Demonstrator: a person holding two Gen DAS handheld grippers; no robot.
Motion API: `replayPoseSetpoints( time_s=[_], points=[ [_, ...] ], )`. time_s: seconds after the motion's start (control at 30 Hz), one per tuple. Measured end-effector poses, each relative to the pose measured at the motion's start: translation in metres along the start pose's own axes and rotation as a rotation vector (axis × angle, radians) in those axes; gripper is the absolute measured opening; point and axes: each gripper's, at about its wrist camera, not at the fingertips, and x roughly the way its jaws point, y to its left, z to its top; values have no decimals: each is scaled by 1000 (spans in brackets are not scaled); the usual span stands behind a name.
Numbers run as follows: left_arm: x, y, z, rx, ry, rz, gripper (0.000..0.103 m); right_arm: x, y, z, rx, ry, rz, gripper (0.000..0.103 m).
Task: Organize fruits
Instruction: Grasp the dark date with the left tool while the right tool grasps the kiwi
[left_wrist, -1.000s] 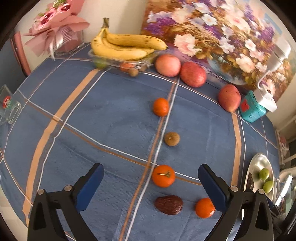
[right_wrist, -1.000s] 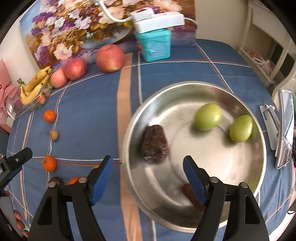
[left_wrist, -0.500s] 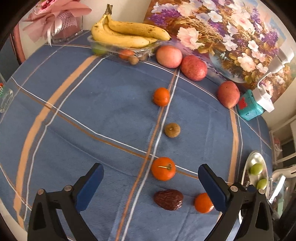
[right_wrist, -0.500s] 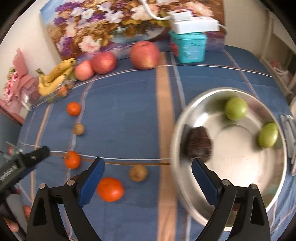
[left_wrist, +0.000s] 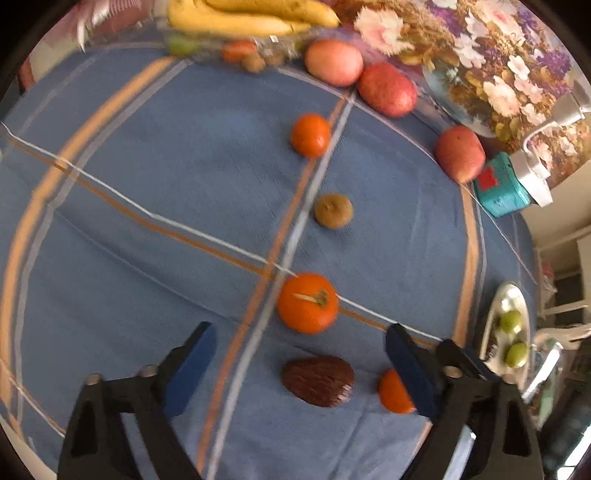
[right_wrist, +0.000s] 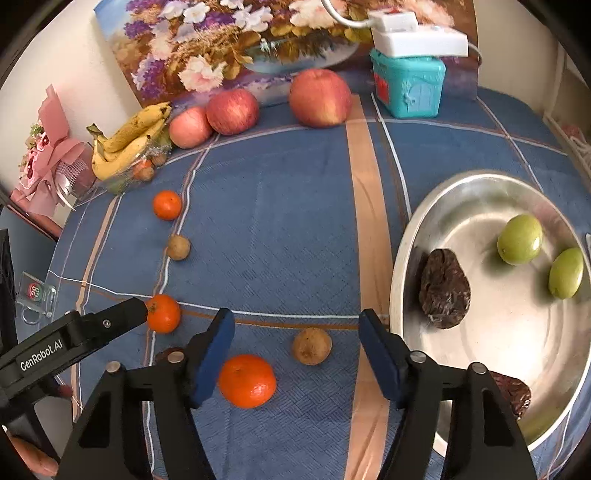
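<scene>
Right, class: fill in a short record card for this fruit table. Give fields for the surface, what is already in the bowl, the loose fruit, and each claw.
surface: blue striped tablecloth
bowl: metal bowl at the right, holding two green fruits and a dark wrinkled fruit
loose fruit: three apples, oranges, small brown fruits
bananas: bunch at the far left
left claw: jaws closing, nothing gripped; dark fruit lies between them
right claw: jaws closing, nothing gripped

Floral painting (right_wrist: 236, 40), teal box (right_wrist: 408, 86), white charger (right_wrist: 417, 38), pink bouquet (right_wrist: 50, 151)
</scene>
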Motion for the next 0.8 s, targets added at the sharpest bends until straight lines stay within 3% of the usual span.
replayPoseSetpoints(
  time_s=[0.2,0.4,0.5,0.6,0.7,0.8],
  points=[
    [14,-7,-5,-5,56,-26,82,15,-5,-4,16,43,8,52],
    [17,-18,-7,26,55,9,80,26,-9,-7,33,70,-10,39],
    [17,-25,-9,46,62,17,70,26,-11,-8,44,74,3,36],
    [18,-28,-12,42,70,2,68,27,-11,-9,48,76,1,33],
    [18,-33,-16,50,65,33,48,25,-12,-8,50,79,8,29],
    [17,-32,-21,34,68,0,48,25,-11,-8,48,82,9,27]
  ],
)
